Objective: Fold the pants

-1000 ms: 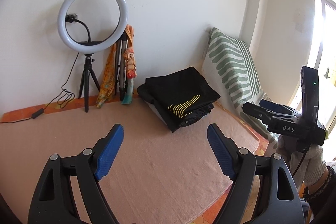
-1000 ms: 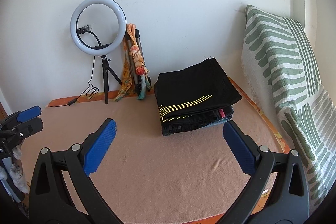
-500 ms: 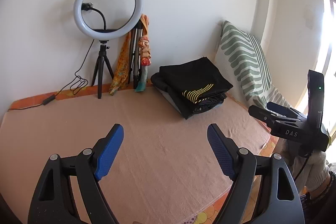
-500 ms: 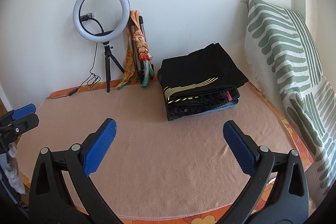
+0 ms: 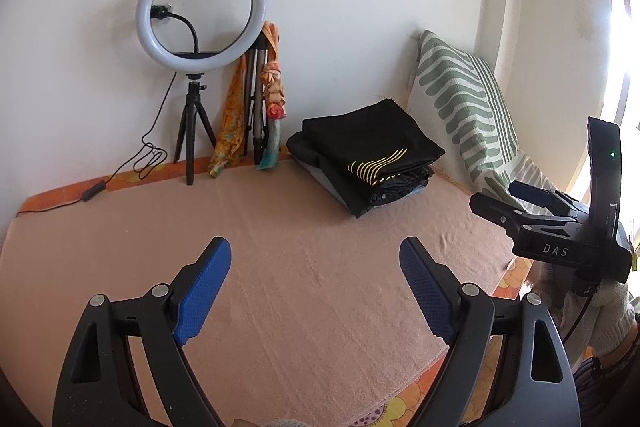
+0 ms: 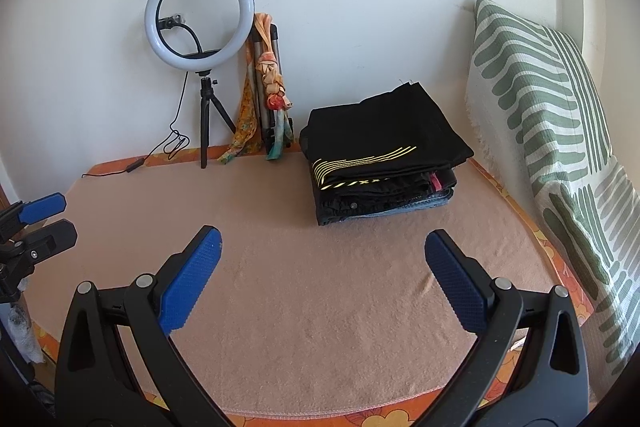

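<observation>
While both claws, left claw [image 5: 314, 285] and right claw [image 6: 322, 277], stand wide and empty, the folded pants [image 6: 384, 151] crown the stack on the bed [image 6: 304, 291]; folding appears finished, so withdrawal likely follows.

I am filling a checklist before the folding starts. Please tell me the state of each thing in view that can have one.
Left gripper: open, nothing between its fingers; jaws have just been opening.
Right gripper: open, empty.
Stack of pants: folded, piled by the wall.
Ring light: lit, upright on its tripod.
Striped pillow: leaning on the wall.
Peach cloth: spread flat.
</observation>
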{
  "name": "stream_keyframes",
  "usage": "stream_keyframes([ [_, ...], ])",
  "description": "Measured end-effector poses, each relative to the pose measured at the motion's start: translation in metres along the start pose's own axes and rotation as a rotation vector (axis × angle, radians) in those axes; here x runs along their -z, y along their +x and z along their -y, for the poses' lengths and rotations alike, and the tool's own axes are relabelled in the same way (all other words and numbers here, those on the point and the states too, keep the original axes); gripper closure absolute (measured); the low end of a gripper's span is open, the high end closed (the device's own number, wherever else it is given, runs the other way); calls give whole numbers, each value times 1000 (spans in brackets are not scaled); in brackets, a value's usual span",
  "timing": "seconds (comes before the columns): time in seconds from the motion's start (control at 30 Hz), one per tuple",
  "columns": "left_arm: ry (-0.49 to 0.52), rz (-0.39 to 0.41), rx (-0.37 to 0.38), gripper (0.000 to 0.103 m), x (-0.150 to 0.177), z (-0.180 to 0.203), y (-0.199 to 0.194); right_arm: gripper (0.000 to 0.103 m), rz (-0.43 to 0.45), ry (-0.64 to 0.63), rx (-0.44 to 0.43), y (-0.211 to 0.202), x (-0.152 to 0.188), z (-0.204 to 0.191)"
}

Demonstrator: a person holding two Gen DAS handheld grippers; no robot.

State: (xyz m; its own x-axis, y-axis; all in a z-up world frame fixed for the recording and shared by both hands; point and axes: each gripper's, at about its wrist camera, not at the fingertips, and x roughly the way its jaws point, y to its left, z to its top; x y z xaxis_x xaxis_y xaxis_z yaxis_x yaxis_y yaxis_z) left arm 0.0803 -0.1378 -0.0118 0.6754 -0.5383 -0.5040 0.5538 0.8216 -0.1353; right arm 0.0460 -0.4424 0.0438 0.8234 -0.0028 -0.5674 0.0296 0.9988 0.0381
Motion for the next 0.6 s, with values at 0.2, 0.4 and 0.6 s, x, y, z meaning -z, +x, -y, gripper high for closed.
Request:
stream_keyframes([
  [0.2, -30, -19, -15, 9, 1, -5, 3, 0, -7, -22, -4, 4, 4, -6],
  [0.4, 6, -12, -72, 0, 0, 0, 2, 0, -11, -16, -1, 6, 4, -3],
  [0.6, 18, -32, -79, 0, 1, 3, 7, 0, -13, -3, -2, 6, 6, 0],
])
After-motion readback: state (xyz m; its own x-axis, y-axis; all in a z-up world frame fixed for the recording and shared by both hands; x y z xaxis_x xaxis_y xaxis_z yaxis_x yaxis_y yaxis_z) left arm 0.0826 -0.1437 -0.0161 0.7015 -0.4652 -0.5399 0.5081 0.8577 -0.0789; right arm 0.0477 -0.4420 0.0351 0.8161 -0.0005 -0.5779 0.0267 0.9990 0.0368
